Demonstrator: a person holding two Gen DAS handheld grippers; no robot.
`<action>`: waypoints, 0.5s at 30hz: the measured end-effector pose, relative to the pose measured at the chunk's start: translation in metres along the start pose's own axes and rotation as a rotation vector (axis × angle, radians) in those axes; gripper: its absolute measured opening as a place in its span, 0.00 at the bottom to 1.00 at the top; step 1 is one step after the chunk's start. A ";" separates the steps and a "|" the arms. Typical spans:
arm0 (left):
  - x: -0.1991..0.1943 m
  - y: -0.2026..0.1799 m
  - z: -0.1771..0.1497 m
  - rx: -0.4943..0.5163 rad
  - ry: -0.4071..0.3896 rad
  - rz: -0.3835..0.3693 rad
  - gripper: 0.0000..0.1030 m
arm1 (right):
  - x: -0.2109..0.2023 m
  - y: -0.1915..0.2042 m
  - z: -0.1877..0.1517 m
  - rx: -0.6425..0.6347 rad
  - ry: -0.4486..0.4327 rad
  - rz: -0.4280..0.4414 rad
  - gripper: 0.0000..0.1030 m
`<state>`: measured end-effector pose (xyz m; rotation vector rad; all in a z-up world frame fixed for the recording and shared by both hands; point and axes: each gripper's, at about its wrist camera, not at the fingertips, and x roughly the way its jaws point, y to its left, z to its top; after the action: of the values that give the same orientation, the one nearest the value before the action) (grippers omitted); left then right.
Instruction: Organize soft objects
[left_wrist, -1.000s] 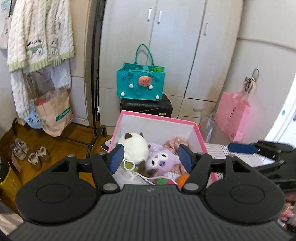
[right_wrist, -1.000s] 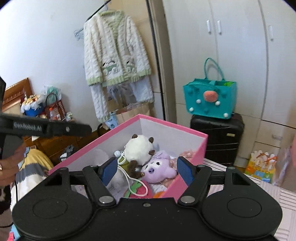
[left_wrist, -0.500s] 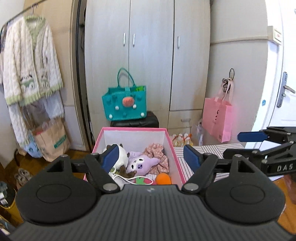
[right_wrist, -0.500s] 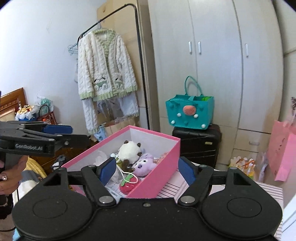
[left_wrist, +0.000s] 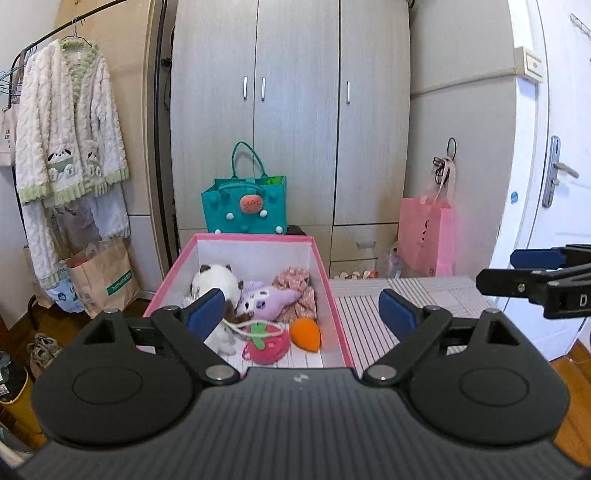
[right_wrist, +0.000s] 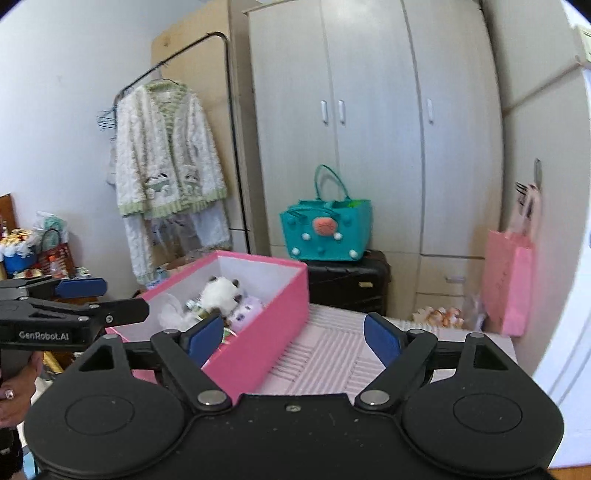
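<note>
— Lettering, legible? 
— "GenRobot.AI" on the left gripper (right_wrist: 103, 299) as the right view catches it; only "D" shows on the right gripper (left_wrist: 495, 269), cut off at the left view's edge. Print on the paper bag (left_wrist: 105, 282) is too small to read.

— Fingers? 
— Both pairs spread wide, holding nothing.

— Soft items? 
— All inside the pink box (left_wrist: 338, 325) on the striped worktop (left_wrist: 406, 295): white plush (left_wrist: 216, 282), purple plush (left_wrist: 267, 299), floral cloth (left_wrist: 295, 284). Strawberry (left_wrist: 264, 343) and orange piece (left_wrist: 306, 333) show in the left view only; the box wall hides them from the right.
</note>
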<state>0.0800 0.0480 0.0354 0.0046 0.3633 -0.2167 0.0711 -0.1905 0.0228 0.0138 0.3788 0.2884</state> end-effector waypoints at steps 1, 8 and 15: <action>-0.002 -0.002 -0.005 0.000 -0.003 -0.001 0.91 | 0.000 -0.001 -0.004 0.010 0.003 -0.009 0.85; -0.010 -0.010 -0.027 -0.060 -0.009 -0.016 0.99 | -0.011 -0.006 -0.029 0.097 0.013 -0.068 0.98; -0.012 -0.023 -0.039 -0.024 -0.010 0.049 1.00 | -0.024 -0.005 -0.043 0.118 0.062 -0.211 1.00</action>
<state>0.0507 0.0294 0.0039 -0.0116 0.3554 -0.1635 0.0352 -0.2039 -0.0093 0.0808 0.4544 0.0580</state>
